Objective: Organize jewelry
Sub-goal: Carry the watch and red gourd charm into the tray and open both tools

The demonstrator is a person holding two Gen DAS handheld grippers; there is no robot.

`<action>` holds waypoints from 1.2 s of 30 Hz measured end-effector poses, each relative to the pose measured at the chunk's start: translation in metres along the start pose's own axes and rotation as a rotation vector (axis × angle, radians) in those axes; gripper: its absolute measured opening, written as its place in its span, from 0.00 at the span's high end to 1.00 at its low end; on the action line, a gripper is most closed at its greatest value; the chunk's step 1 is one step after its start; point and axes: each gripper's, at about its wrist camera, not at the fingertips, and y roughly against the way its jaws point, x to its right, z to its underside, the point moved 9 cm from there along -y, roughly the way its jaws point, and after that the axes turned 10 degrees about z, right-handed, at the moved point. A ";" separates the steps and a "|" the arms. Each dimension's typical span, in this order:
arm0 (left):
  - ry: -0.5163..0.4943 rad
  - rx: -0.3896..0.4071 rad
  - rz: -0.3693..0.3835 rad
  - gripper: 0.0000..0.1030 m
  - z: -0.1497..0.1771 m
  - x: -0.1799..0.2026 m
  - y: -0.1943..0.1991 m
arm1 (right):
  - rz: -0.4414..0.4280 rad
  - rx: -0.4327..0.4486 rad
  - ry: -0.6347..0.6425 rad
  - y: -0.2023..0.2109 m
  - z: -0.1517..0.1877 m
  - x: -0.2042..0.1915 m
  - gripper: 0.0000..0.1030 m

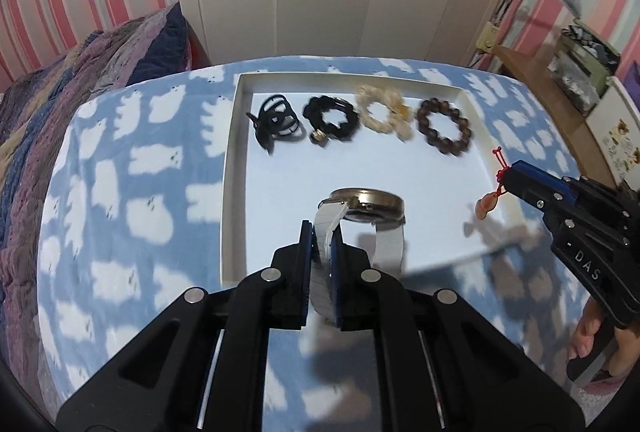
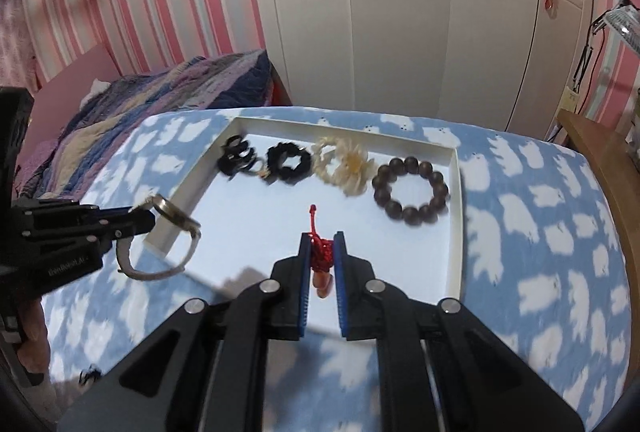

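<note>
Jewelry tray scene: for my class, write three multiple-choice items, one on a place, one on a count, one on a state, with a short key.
1. Where does the brown bead bracelet lie in the row in the white tray?
A. Right end
B. Left end
C. Middle

2. How many items lie in that row?
A. Two
B. Four
C. Six

3. What is the left gripper doing?
A. Open, holding nothing
B. Shut on a white-strapped watch
C. Shut on a hair claw

Key:
1 A, it follows the black claw clip, black scrunchie and cream scrunchie.
2 B, those four.
3 B, its fingers pinch the strap; the right gripper is shut on a red-corded pendant.
</note>
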 end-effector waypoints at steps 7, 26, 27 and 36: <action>0.000 -0.021 -0.064 0.94 -0.025 -0.016 -0.048 | 0.057 -0.071 -0.024 -0.068 -0.017 -0.004 0.89; 0.056 -0.028 -0.163 0.78 -0.034 -0.051 -0.083 | 0.055 -0.177 -0.072 -0.137 -0.015 -0.012 0.86; 0.052 -0.020 -0.158 0.72 -0.035 -0.050 -0.080 | 0.048 -0.176 -0.071 -0.135 -0.015 -0.010 0.77; 0.004 0.087 -0.131 0.32 -0.038 -0.019 -0.022 | 0.001 -0.074 -0.128 -0.068 -0.032 0.012 0.47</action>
